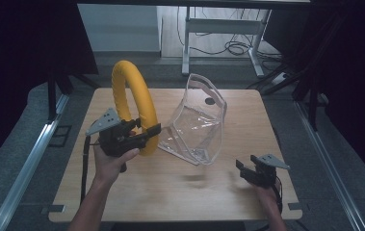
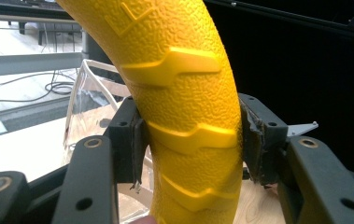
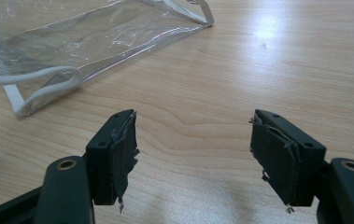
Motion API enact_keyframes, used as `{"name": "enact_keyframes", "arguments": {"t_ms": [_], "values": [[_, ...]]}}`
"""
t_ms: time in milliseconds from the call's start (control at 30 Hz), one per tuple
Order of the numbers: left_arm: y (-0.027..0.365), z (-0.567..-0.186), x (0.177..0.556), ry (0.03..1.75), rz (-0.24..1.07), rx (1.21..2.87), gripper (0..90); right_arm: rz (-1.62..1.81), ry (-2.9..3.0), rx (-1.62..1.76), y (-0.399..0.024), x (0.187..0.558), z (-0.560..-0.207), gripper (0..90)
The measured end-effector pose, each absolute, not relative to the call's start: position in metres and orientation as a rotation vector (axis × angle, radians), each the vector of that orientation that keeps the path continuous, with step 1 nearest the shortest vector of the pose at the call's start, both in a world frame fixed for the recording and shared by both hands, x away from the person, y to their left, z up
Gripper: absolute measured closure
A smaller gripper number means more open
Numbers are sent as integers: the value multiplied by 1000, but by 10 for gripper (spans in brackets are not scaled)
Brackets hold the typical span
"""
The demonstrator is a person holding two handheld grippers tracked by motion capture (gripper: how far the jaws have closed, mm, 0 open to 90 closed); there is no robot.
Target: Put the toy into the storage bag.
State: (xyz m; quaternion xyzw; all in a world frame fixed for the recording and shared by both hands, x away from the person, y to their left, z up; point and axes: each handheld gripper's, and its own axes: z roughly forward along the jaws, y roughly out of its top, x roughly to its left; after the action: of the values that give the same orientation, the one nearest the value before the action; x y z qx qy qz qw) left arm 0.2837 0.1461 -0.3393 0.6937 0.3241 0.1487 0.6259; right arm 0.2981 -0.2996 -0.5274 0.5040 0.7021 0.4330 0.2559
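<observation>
A thick yellow ring (image 1: 131, 98) with a bumpy, ridged surface stands upright above the left half of the wooden table (image 1: 180, 192). My left gripper (image 1: 145, 134) is shut on the ring's lower part; in the left gripper view the yellow ring (image 2: 184, 107) is pressed between both pads (image 2: 135, 149). A clear plastic bag (image 1: 197, 122) with white trim stands open at mid-table, just right of the ring. My right gripper (image 1: 247, 169) rests low near the table's front right, open, with bare wood between its fingers (image 3: 118, 154). The clear bag (image 3: 72, 42) lies ahead of it.
Black curtains hang on both sides. A white desk frame (image 1: 221, 29) and loose cables (image 1: 238, 48) stand on the floor beyond the table's far edge. Metal rails (image 1: 31, 159) run along the floor at left and right.
</observation>
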Motion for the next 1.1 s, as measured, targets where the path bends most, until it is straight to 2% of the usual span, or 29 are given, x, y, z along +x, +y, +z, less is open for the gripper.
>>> {"name": "enact_keyframes", "arguments": {"t_ms": [767,1100], "values": [[124,-308,294,686,376,1591,481,1164,1912,1368,-298,298,-529,321],[110,-297,300,652,353,1590,481,1165,1910,1368,-298,298,-529,320]]}}
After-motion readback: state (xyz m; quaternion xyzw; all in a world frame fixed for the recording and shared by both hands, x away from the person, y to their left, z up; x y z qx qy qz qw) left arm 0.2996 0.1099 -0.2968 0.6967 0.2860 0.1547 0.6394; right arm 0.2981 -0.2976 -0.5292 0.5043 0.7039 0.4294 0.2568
